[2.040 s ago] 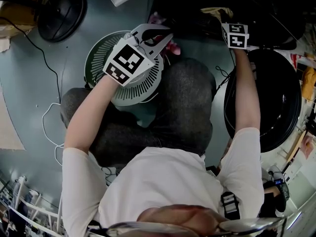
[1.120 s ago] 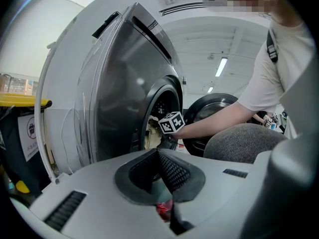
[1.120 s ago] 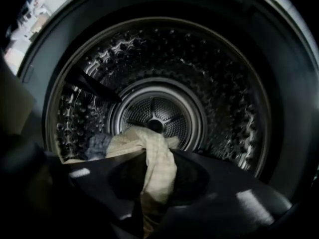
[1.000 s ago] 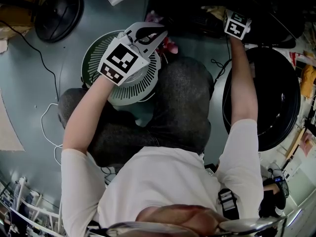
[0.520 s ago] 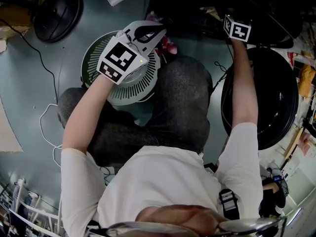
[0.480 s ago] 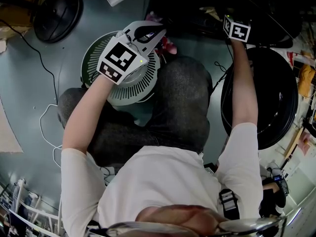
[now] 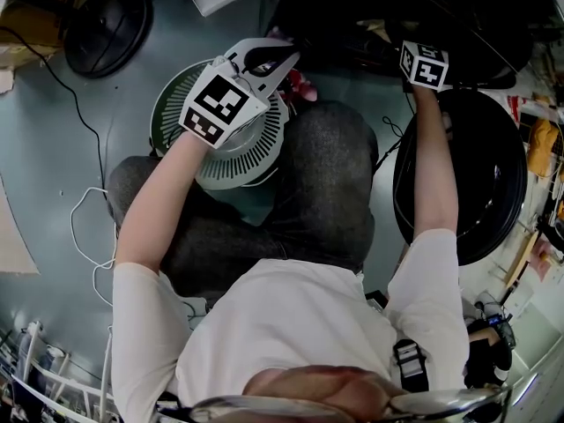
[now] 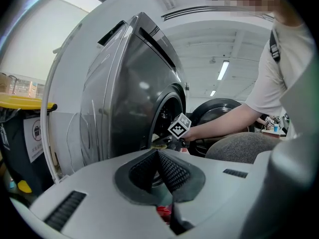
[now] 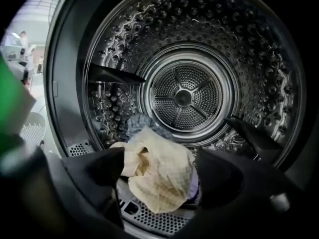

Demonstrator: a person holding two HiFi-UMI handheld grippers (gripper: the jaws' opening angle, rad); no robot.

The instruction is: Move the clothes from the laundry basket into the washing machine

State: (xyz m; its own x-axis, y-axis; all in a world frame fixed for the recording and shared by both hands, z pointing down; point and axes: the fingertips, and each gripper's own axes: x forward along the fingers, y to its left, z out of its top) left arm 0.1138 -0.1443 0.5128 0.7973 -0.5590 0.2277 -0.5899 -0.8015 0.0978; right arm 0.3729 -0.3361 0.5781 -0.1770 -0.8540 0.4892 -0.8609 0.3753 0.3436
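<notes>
- Release at the right gripper (image 9: 158, 162): its jaws have just been opening and now stand spread. The cream cloth (image 9: 164, 188) sits between them, but no pad presses on it.
- Meaning for the task: this piece looks delivered. It lies at the front lip of the washing machine drum (image 9: 249, 59), so 1 more garment counts as moved and the right gripper is free to draw back.
- Cloth's look: pale cream and waffle-textured, crumpled into a loose mound with a fold gaping at the top. It rests partly on the perforated lip, so a nudge deeper may be wise before the door closes.
- Company in the drum: a blue-grey garment (image 9: 142, 124) lies just behind the cream piece, on the drum floor.
- Left gripper (image 8: 158, 156): pads pressed together at the tips, with nothing seen pinched between them. It hovers over the laundry basket (image 7: 231, 161). A pink-red cloth (image 7: 304, 85) shows by the far rim, and is probably the next piece to take.
</notes>
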